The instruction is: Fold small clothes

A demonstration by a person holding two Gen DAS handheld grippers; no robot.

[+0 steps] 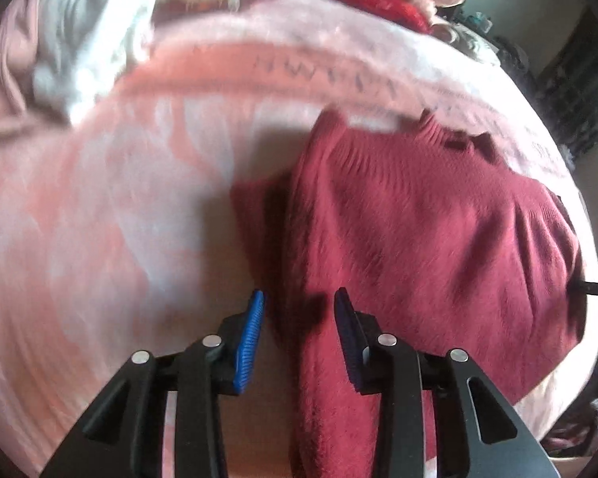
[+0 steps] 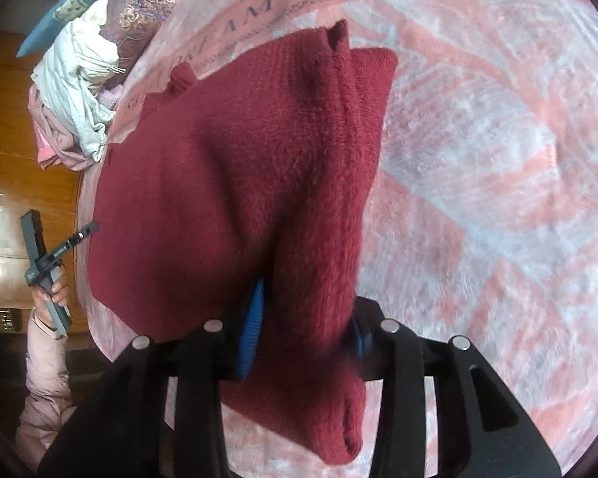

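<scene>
While motion blur smears much of the left wrist view, the pink patterned blanket (image 1: 99, 219) fills the ground beyond both pairs of fingers; its far edge curves off past them, with bare blanket open to the right of the right fingers (image 2: 498, 199). Printed lettering runs along its border band; only "DREAM" reads clearly in the right view, other words cut off or blurred.

Dark red knit sweater (image 2: 239, 179) lies partly on the blanket ahead of the fingers, one part lifted and draped down. Right gripper (image 2: 305, 342) is clamped on that hanging fold, the knit covering most of both blue pads (image 2: 253, 330); the lower end dangles below the fingers. In the left view the sweater (image 1: 418, 239) spreads ahead and right, a strip running down between the fingers.

Left gripper (image 1: 299, 338) has its fingers spread wide; grip on the strip not evident.

Pile of pale clothes (image 2: 75, 75) sits far left beyond the sweater, contents hard to separate. The other handheld gripper (image 2: 46, 271) shows at the left edge, jaws out of view.
</scene>
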